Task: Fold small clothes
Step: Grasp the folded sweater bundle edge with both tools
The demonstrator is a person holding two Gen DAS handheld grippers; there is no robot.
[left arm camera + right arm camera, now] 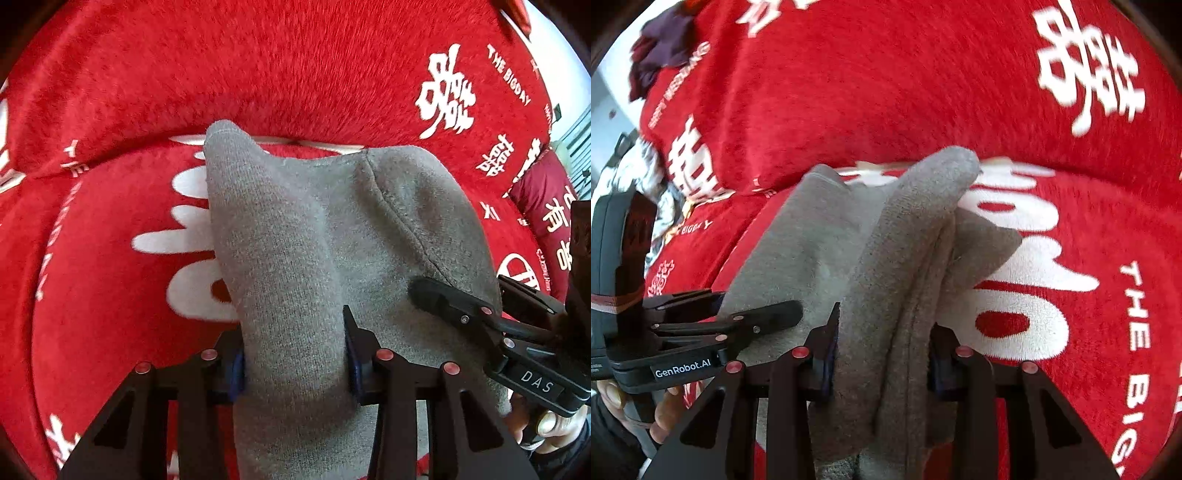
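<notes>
Left gripper (pixel 293 363): clamped on a bunched edge of the grey garment (pixel 314 240).
Right gripper (pixel 882 363): clamped on several stacked grey layers.
Garment position: draped over the red plush cover (pixel 258 74), both grippers at its near edge.
Handling: judged light, soft, limp; grip hems or corners.
Containers: none visible.

Your left gripper (pixel 293 363) is showing black finger arms, blue pads (pixel 236 369) and pinkish round screw heads; your right gripper (pixel 882 363) is looking the same. One casing is carrying a white "DAS" label, the other "GenRobot.AI". Your bare-skinned hand (pixel 661 410) is peeking out, perhaps beside a dark sleeve.
</notes>
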